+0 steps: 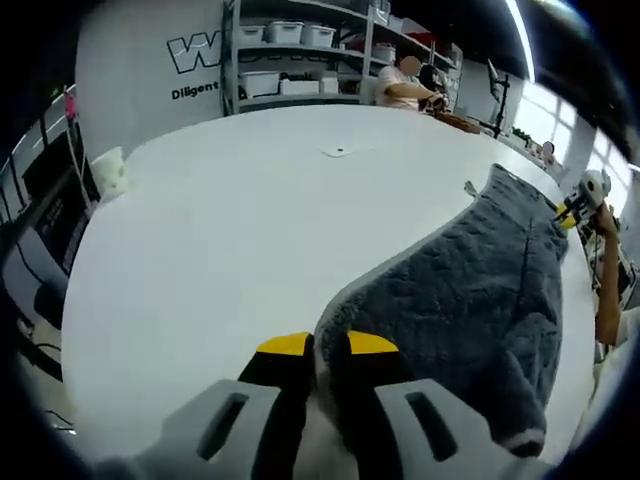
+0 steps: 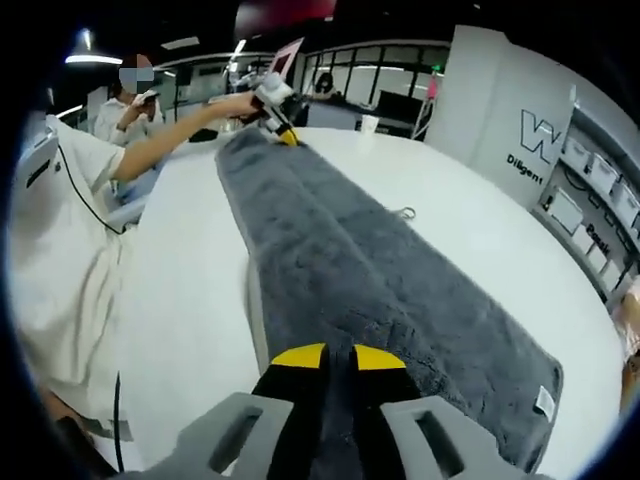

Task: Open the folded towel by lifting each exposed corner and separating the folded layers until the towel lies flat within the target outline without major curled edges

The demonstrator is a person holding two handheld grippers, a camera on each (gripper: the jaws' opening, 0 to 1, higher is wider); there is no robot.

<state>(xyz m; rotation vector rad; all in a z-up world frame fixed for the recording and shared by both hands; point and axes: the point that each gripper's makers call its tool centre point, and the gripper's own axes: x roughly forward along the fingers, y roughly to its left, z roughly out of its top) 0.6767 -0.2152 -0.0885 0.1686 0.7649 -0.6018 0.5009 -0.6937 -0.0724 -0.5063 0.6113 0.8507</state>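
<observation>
One broad white tabletop [image 1: 230, 240], smooth and matte with a rounded edge, carries everything I am working on. Across it stretches the grey towel [image 2: 350, 270], a long plush band of thick, fuzzy pile, still doubled over lengthwise so that a soft fold seam runs down its middle in my right gripper view; in my left gripper view the same towel [image 1: 470, 300] bulges up in a rumpled, quilted-looking heap and narrows toward the far end. A small white label [image 2: 545, 401] sits at one near corner of the cloth, and a little hanging loop [image 2: 405, 212] pokes out from its long edge onto the bare tabletop. My left gripper [image 1: 325, 345] has its yellow-tipped black fingers pressed together on a pinch of the towel's near edge, the grey pile rising right between the tips. My right gripper [image 2: 338, 356] likewise has its yellow-tipped fingers closed on the opposite end of the towel, with the cloth running away from them in a taut strip. Each gripper shows small at the far end of the towel in the other's view, held in my hand [image 2: 240, 104]. Beyond the tabletop stand metal shelves [image 1: 300, 50] with pale plastic bins, and a small flat white patch [image 1: 338, 151] lies on the tabletop.
</observation>
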